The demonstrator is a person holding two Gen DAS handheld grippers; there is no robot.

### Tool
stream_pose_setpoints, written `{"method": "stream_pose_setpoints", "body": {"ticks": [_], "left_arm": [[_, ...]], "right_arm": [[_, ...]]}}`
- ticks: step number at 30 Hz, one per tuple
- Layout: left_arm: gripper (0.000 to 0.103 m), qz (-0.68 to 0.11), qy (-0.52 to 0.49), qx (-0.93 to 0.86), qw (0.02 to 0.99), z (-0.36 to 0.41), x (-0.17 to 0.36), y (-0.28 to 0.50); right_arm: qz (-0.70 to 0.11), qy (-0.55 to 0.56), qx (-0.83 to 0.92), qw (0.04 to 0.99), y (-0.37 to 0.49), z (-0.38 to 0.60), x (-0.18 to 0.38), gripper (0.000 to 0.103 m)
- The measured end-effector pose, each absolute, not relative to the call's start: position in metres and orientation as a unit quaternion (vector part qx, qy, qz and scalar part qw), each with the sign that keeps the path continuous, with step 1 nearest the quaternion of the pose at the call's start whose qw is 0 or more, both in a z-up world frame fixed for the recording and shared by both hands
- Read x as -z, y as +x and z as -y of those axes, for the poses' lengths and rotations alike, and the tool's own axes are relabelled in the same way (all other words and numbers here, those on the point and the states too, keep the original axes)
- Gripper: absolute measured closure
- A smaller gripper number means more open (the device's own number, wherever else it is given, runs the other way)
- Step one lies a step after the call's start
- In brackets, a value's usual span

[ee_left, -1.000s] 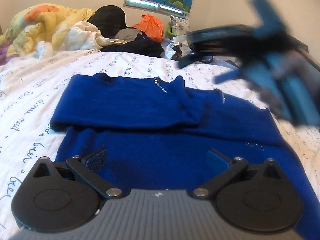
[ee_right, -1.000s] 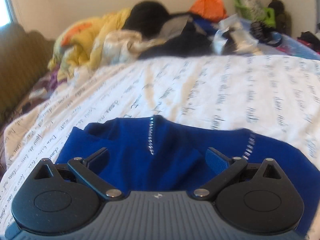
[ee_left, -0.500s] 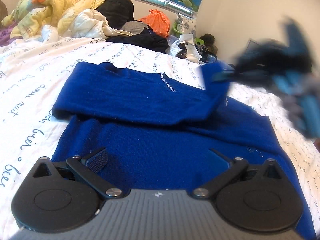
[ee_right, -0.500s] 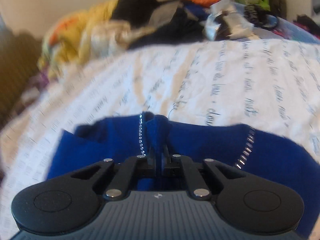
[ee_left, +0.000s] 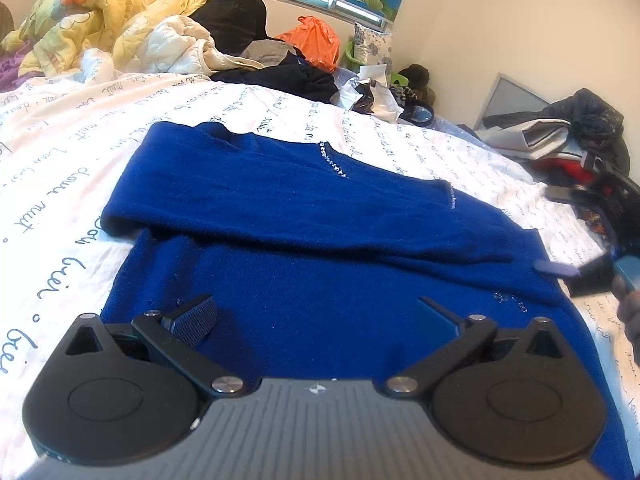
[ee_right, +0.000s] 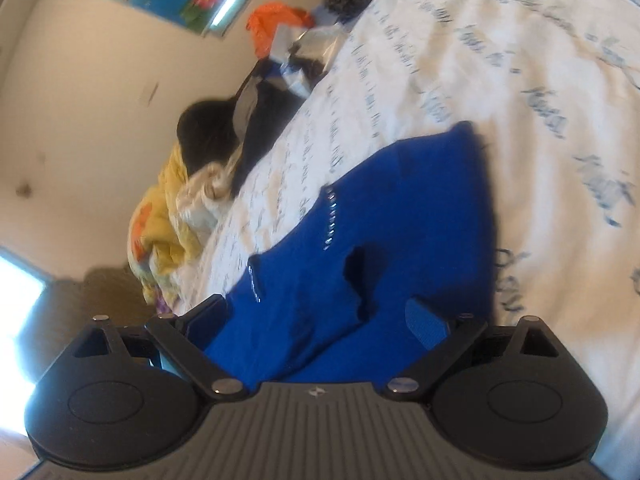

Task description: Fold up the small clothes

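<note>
A royal-blue sweater (ee_left: 320,216) lies flat on the white printed bedsheet (ee_left: 60,168), one sleeve folded across its chest. My left gripper (ee_left: 316,316) hovers open over the sweater's lower part with nothing pinched. At the right edge of the left wrist view, one finger (ee_left: 558,268) of the right gripper reaches the sweater's side, with a hand behind it. In the right wrist view, which is tilted, my right gripper (ee_right: 316,316) is opening. The sweater (ee_right: 400,240) lies under and between its spread fingers, and the pads are off the cloth.
A yellow quilt (ee_left: 100,28), dark clothes (ee_left: 280,76) and an orange bag (ee_left: 316,40) are heaped at the head of the bed. More clothes and clutter (ee_left: 560,140) lie at the right edge. A wall runs behind.
Half a second ago the right gripper was shut on a raised fold of the sweater. It has let go, opened wide, rolled and swung to the right side. The left gripper stayed put.
</note>
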State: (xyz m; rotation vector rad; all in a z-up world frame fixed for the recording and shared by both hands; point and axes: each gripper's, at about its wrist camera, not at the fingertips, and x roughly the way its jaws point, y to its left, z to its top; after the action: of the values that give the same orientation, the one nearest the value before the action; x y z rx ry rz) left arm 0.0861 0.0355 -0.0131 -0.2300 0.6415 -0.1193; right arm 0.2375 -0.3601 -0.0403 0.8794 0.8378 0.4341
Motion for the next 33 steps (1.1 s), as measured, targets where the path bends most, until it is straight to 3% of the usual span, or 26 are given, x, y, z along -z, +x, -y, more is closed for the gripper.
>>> {"method": "stream_pose_setpoints", "body": {"ticks": [5,7,8,9,14,22,28,31,33], "left_arm": [[0.0,-0.317,-0.106,0.055,0.941,-0.033,0.014,0.087],[0.0,-0.317,-0.104,0.055,0.941,-0.033,0.014,0.088],[0.0,-0.318,-0.104,0.054,0.941,-0.033,0.014,0.088],[0.0,-0.318,-0.104,0.054,0.941,-0.032,0.014,0.089],[0.0,-0.318,-0.104,0.054,0.941,-0.032,0.014,0.088],[0.0,-0.318,-0.106,0.055,0.941,-0.032,0.014,0.088],[0.0,-0.32,-0.107,0.056,0.94,-0.033,0.013,0.089],[0.0,-0.337,-0.12,0.053,0.932,-0.051,-0.004,0.106],[0.0,-0.327,-0.158,0.016,0.932,-0.081,-0.02,0.127]], "right_arm": [[-0.443,0.277,-0.185,0.832,0.267,0.307,0.033,0.007],[-0.447,0.238,-0.175,0.844,0.274,0.292,0.029,0.025],[-0.453,0.214,-0.169,0.849,0.277,0.285,0.029,0.057],[-0.456,0.183,-0.154,0.858,0.279,0.279,0.029,0.081],[-0.449,0.134,-0.162,0.868,0.279,0.273,0.021,0.097],[-0.382,0.163,-0.154,0.896,0.255,0.336,-0.023,0.098],[-0.434,0.226,-0.102,0.866,0.258,0.393,0.029,0.097],[-0.403,0.274,-0.1,0.868,0.246,0.404,0.029,0.095],[-0.375,0.284,-0.083,0.879,0.237,0.416,0.023,0.081]]}}
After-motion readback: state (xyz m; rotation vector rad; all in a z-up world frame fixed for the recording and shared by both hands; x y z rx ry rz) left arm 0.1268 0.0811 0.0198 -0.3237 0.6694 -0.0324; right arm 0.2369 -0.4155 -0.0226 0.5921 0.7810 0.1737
